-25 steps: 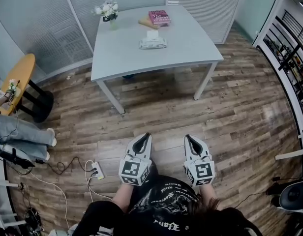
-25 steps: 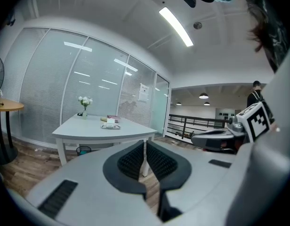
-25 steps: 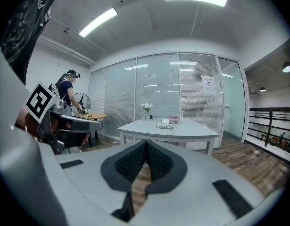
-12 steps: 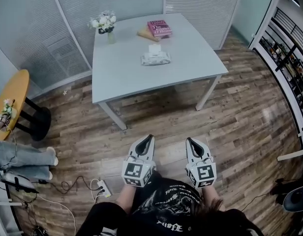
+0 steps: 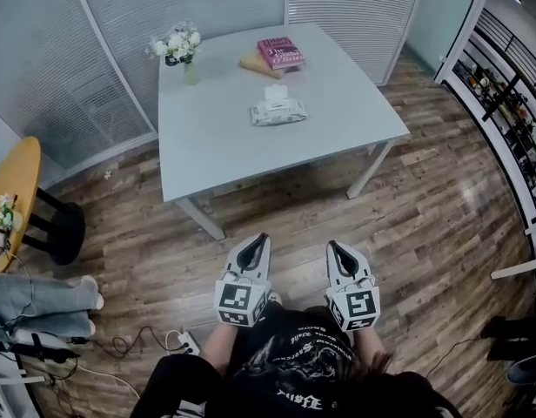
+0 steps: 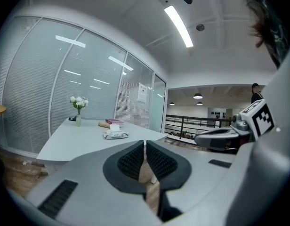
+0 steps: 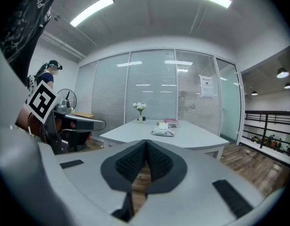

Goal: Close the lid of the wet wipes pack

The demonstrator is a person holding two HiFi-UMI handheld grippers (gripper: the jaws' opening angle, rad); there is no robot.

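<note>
The wet wipes pack (image 5: 278, 111) sits on the worktop (image 5: 216, 146), well ahead of both tongs and out of reach of either. Beyond it, further from your tips, are the books (image 5: 280, 52) and the flower vase (image 5: 183, 49).

Handling, as a judgement: it's prob. a soft film pouch, so light, squashy, and likely to skate on that smooth top if pushed sideways. The white flap (image 5: 276, 93) standing up at the pack's far side reads as the open lid. That's prob. the only stiff bit: thin plastic on a hinge, closing w/ a snap. No need to pinch it. Push the flap's free edge over and down w/ a closed tip, pressing straight down onto the pack so it doesn't slide. If it does scoot, rest the other tongs on the pouch body at the end away from the lid, w/ light pressure only, b/c the contents give.

Left tongs (image 5: 262, 238): jaws together, at most a hairline slit, nothing in them and touching nothing.

Right tongs (image 5: 332, 245): tips pressed together, empty, also in free air over the floor, short of the worktop's near edge.

Both are side by side, close to your body and pointing toward the worktop.
</note>
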